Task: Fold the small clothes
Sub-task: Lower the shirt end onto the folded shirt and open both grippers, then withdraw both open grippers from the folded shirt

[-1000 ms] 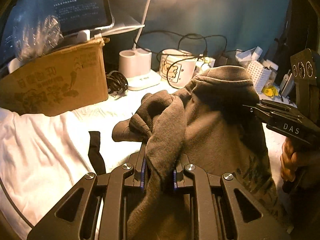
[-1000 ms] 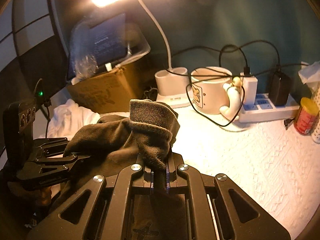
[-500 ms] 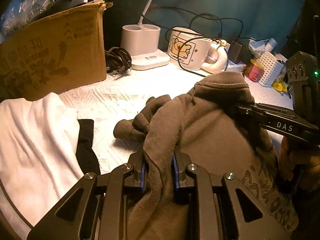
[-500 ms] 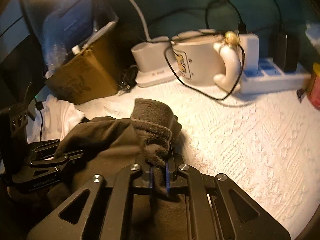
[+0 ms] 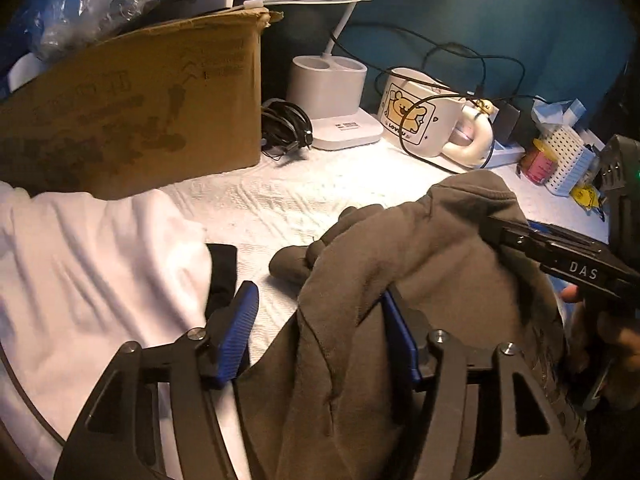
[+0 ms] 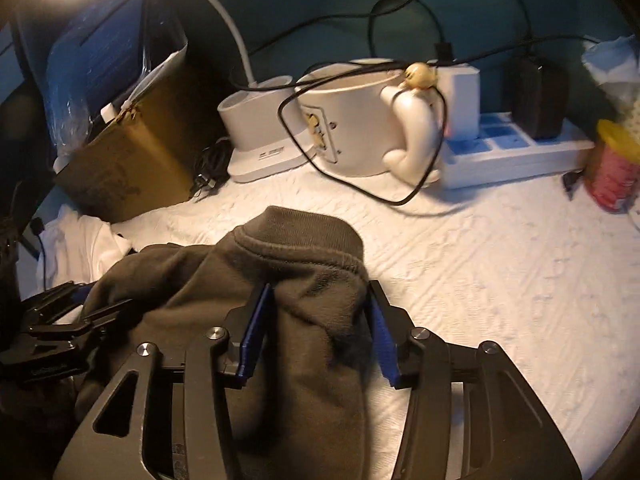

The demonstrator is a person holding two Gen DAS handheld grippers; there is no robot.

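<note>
Both grippers have let go since a moment ago: the left gripper (image 5: 316,332) and the right gripper (image 6: 318,328), which were pinching the brown garment (image 5: 400,280), are now standing with their blue-padded fingers (image 5: 240,324) spread apart, cloth lying loosely between them but no longer squeezed. The garment is now sagging onto the white textured bench cover (image 6: 480,260), its ribbed hem (image 6: 304,228) pointing toward the far side and one cuffed end (image 5: 292,264) resting on the cover to the left.

Judging by this, a fold is just being released, and the garment is looking bunched rather than flat. The next move is probably calling for drawing both grippers back clear of the cloth without dragging it, then retaking an edge to smooth or fold it over again.

Open room is lying mostly to the right, where the cover is bare. On the left, a white garment (image 5: 88,272) is crowding in just beside the brown one, with the cardboard box (image 5: 132,112) behind it. Along the far edge, the mug (image 6: 352,120), the lamp base (image 6: 260,140), the power strip (image 6: 512,156) and a trailing black cable (image 6: 360,184) are limiting any forward sweep.
</note>
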